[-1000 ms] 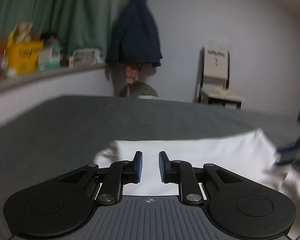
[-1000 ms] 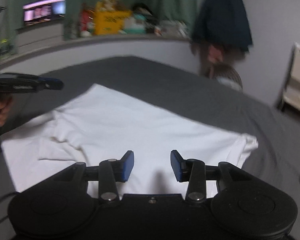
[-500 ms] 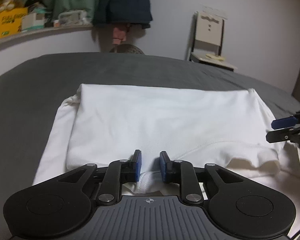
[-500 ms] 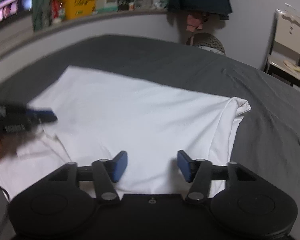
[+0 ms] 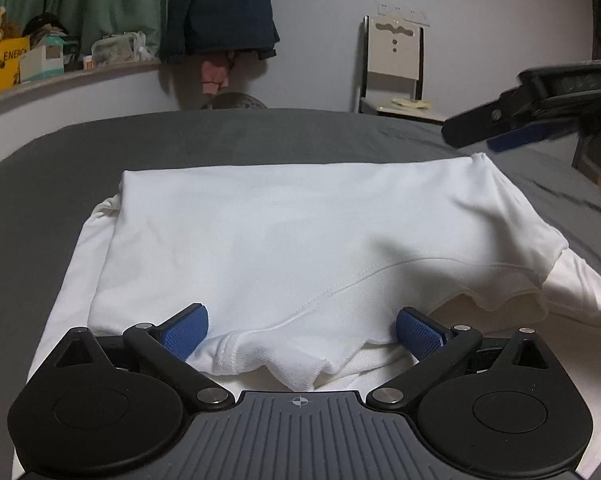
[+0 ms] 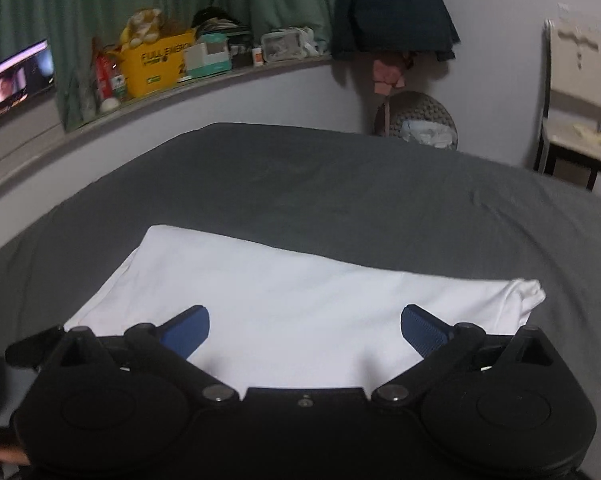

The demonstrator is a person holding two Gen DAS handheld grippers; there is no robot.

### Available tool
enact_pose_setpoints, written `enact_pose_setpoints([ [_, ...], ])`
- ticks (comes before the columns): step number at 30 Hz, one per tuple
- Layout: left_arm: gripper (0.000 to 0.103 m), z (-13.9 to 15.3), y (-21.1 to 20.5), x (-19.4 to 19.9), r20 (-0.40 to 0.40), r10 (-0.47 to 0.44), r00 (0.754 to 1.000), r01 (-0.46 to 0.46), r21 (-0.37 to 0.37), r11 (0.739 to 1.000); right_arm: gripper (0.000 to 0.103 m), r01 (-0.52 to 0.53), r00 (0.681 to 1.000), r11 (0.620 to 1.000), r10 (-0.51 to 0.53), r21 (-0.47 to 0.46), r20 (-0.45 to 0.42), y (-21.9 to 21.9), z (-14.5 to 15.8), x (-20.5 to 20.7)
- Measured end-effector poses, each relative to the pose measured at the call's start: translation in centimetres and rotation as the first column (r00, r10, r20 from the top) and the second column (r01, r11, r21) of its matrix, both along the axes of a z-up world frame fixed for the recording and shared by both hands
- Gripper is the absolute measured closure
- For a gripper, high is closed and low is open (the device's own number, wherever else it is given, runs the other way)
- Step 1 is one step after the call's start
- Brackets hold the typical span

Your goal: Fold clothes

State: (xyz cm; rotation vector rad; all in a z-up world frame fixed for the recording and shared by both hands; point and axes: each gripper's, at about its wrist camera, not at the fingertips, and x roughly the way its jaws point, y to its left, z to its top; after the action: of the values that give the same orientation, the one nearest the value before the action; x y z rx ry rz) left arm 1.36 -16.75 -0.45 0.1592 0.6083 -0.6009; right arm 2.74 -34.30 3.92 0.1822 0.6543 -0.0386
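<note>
A white garment [image 5: 300,240], folded over on itself, lies flat on the dark grey bed [image 5: 260,136], filling the lower middle of both wrist views. Its long axis runs left to right across the left wrist frame, with the folded edge toward the top and the loose, wavy hem toward the bottom. The left hand-held gripper [image 5: 302,330] sits low over that hem at the bottom centre, its jaws opening wide, released, with the rumpled hem between them but not pressed. The right hand-held gripper [image 6: 305,330] is likewise opening and released, over the garment's near edge; it also shows at the upper right of the left view.
</note>
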Motion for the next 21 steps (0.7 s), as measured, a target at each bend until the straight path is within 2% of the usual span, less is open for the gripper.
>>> enact_pose_setpoints([
  [3,0.000,-0.1,-0.7,-0.3,0.019,-0.001,1.000,0.000,0.042,0.999,0.000,0.018,1.000,0.999,-0.018,0.035,-0.004,-1.2,-1.5,-0.4],
  [6,0.000,-0.2,-0.7,-0.3,0.014,-0.004,1.000,0.004,0.041,0.999,0.000,0.019,0.999,0.997,-0.016,0.070,-0.042,-2.4,-3.1,-0.8],
  [12,0.000,-0.3,-0.5,-0.1,0.005,-0.008,1.000,0.008,0.021,1.000,0.000,0.061,0.992,0.998,-0.060,0.006,-0.115,-2.8,-4.0,0.6],
  [17,0.000,0.0,0.7,0.8,-0.057,-0.027,0.998,0.022,-0.092,0.996,0.000,0.092,0.980,0.994,-0.100,-0.056,-0.173,-1.3,-5.2,1.1],
  [19,0.000,0.1,0.7,1.0,-0.069,-0.042,0.997,0.038,-0.067,0.997,0.000,0.077,0.979,0.993,-0.092,-0.087,-0.181,-0.6,-5.4,1.2],
  [21,0.000,0.2,0.1,0.9,-0.064,-0.065,0.996,0.066,0.006,0.998,0.000,0.051,0.980,0.993,-0.070,-0.108,-0.188,-0.2,-5.7,1.1],
])
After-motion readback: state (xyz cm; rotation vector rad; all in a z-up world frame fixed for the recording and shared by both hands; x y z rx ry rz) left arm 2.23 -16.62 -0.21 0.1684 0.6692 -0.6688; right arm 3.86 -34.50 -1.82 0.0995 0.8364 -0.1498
